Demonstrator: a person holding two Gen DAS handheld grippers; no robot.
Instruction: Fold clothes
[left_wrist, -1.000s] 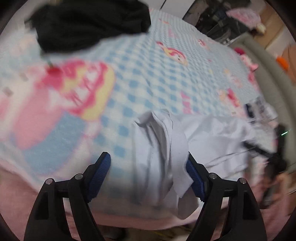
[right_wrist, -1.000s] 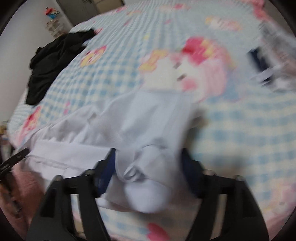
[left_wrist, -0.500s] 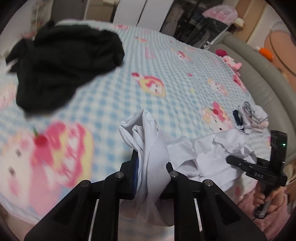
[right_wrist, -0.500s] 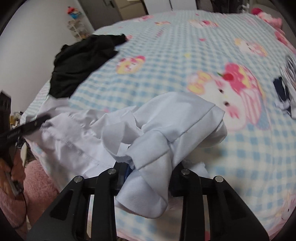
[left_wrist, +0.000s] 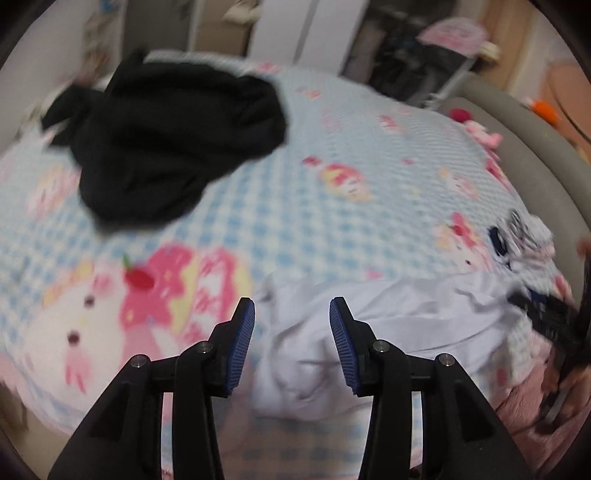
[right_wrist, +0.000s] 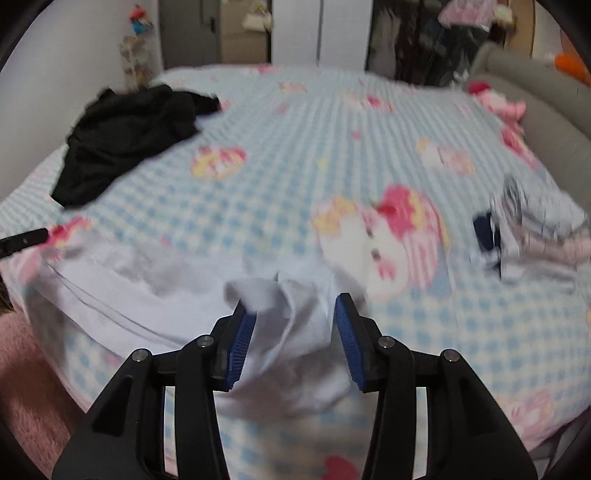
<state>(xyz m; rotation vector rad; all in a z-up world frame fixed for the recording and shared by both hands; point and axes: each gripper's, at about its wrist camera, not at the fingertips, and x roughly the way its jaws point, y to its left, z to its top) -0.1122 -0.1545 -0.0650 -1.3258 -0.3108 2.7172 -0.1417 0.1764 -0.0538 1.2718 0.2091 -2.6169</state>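
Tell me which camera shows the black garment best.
The left wrist view. There the black garment fills much of the upper left of the frame, crumpled on the checked bedspread, though somewhat blurred. In the right wrist view it looks smaller and farther off, lying toward the bed's far left.

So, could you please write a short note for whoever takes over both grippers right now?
Left gripper: open, nothing held, white garment beyond its fingers.
Right gripper: open, a fold of the same garment between its fingers, not pinched.
The garment lies crumpled at the near edge of the bed; black garment at the far left, small striped pile at right.
Done: nothing folded.
Left: spread and fold.
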